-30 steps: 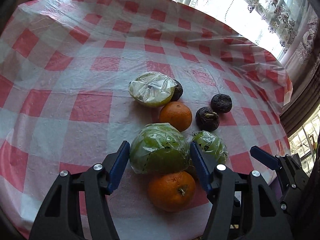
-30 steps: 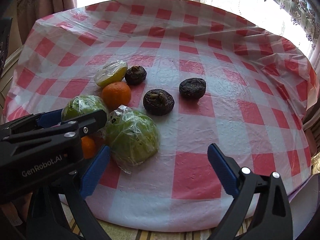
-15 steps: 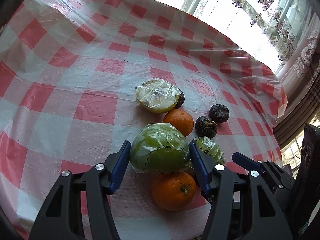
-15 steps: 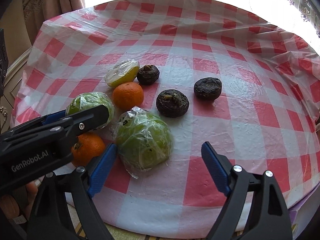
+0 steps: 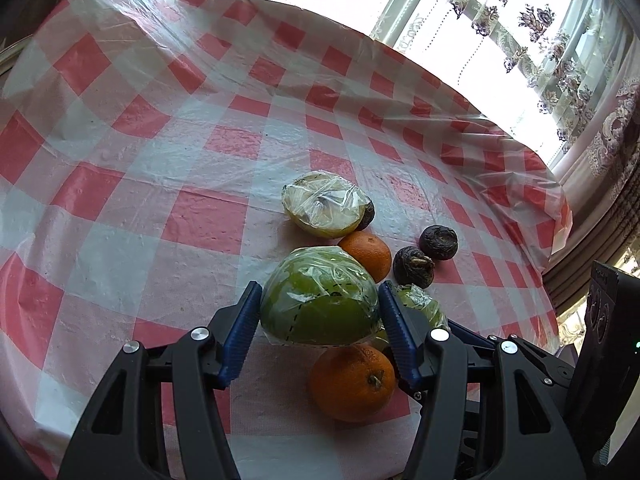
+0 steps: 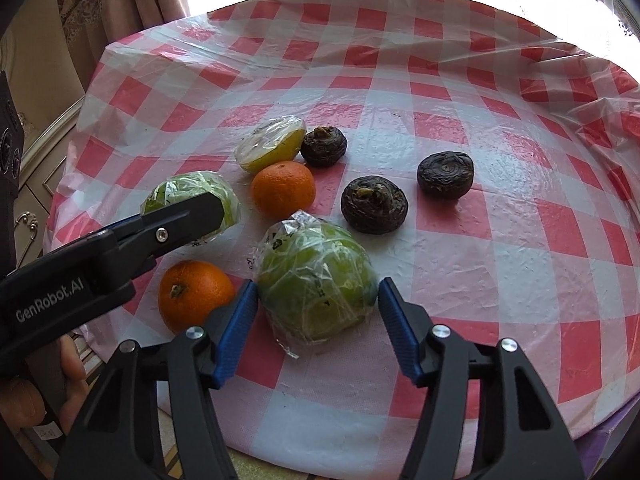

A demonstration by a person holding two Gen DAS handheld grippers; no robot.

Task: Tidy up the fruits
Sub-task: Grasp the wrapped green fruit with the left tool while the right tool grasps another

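A green fruit wrapped in clear film (image 5: 320, 308) sits clamped in the left tool (image 5: 320, 334); a second film-wrapped green fruit (image 6: 316, 280) lies on the red-checked tabletop (image 6: 480, 280) between the right tool's (image 6: 316, 332) blue pads, which have just been closing and now touch both its sides. Two oranges (image 6: 194, 294), a wrapped yellow half (image 6: 270, 144) and three dark wrinkled fruits (image 6: 374, 204) crowd close. Both tools tilt downward.

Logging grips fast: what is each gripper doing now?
Left gripper: shut on a plastic-wrapped green fruit.
Right gripper: jaws just closing, shut on another wrapped green fruit.
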